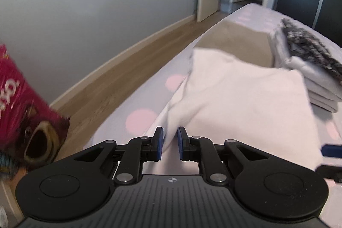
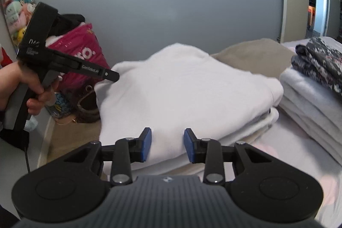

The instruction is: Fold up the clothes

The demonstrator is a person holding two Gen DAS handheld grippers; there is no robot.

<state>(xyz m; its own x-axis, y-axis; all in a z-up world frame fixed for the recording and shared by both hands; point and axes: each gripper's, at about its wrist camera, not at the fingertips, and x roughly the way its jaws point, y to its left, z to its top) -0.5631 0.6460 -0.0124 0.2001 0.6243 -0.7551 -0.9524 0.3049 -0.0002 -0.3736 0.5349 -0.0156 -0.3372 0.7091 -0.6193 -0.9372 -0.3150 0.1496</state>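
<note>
My left view motion-blurred; pink bag (image 1: pixel 23 99) cut by left edge, its lettering unreadable. Patterned garment (image 2: pixel 320 61) cut at right edge.

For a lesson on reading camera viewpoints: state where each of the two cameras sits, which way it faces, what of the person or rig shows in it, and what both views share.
Left wrist: sits on the left gripper, looks along the bed towards the doorway; its pads pinch the white garment.
Right wrist: sits on the right gripper, faces the grey wall; the person's hand shows holding the other gripper.
Shared: white garment, folded pile, pink bag.
</note>
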